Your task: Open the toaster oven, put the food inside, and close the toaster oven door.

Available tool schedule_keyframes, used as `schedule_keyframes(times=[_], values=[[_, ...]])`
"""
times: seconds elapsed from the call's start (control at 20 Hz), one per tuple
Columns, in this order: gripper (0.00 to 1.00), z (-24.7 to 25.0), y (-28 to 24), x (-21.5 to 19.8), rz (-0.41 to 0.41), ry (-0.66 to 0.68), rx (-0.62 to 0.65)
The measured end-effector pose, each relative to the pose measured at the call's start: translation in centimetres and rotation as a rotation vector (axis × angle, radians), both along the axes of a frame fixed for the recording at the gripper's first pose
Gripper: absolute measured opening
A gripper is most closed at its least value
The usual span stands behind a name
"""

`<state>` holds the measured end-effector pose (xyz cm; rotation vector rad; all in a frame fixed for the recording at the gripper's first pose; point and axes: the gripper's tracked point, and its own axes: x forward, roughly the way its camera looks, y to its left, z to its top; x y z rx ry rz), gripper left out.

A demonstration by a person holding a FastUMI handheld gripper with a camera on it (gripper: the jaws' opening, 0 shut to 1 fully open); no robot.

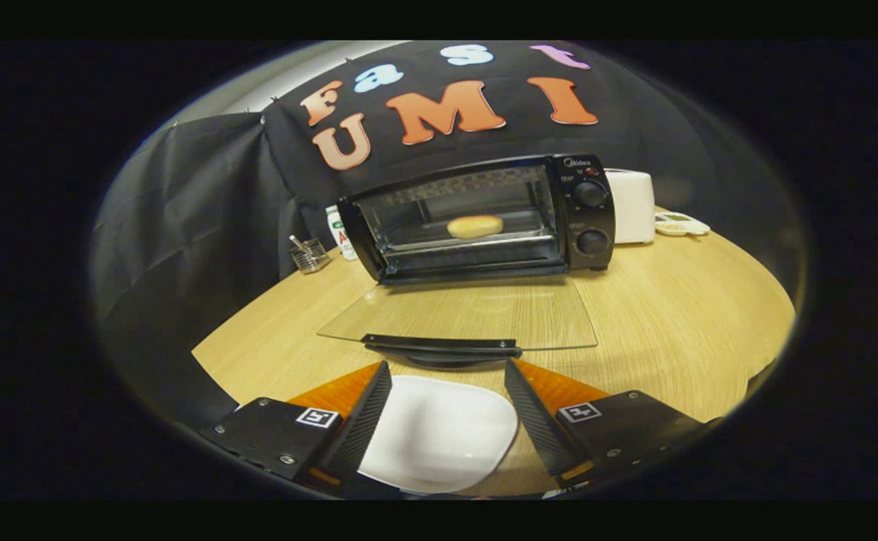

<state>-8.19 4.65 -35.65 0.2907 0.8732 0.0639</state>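
Observation:
A black toaster oven [484, 218] stands at the back of the round wooden table [671, 323]. Its glass door [461, 315] is folded down flat toward me, with the dark handle [442, 347] at its near edge. A pale bun [475, 226] lies on the rack inside the oven. My gripper [448, 370] hovers open just short of the door handle, nothing between its fingers. Below and between the fingers lies an empty white plate [439, 432].
Two knobs [590, 218] sit on the oven's right panel. A white appliance [632, 205] stands right of the oven, with a small white dish [680, 223] beyond it. A wire holder [309, 255] and a bottle [339, 233] stand left of the oven.

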Motion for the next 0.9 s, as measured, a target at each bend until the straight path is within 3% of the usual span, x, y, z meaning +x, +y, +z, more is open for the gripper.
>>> schedule_keyframes(times=[0.45,0.7,0.9], values=[[0.91,-2.1,1.6,0.9,0.07,0.121,-0.032],[0.91,0.9,3.1,3.0,0.122,0.03,-0.001],[0.9,1.1,3.1,5.6,0.16,-0.021,-0.078]])
